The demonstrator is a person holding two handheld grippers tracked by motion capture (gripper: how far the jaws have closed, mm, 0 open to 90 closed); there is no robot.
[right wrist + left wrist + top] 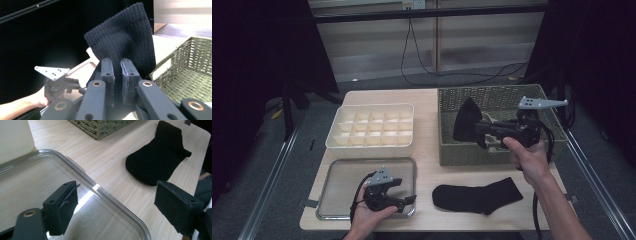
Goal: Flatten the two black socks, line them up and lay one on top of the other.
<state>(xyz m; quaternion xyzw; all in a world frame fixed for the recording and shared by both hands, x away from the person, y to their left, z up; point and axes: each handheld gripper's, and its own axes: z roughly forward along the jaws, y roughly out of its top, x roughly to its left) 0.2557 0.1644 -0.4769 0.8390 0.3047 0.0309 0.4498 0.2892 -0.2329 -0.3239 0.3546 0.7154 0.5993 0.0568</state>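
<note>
The right tongs [468, 127] are pinching one black sock [466, 120] above the basket [447, 130], while its mate [477, 196], lying lengthwise along the desk's near edge, is sitting nearer the open, empty left tongs [408, 201].

hidden: basket [462, 150] contents behind held sock [467, 122] | unclear

two socks [478, 197], one basket [462, 155], one tray [337, 212], one organizer [371, 147]

Bare tabletop [427, 150] runs as a lane between the clear tray [337, 172] and the flat sock [479, 196]. At 12 o'clock of the tray the compartment box [371, 127] blocks. At 1 o'clock the wicker basket [462, 150] walls off the right side. Sock [125, 37] hangs over it.
</note>
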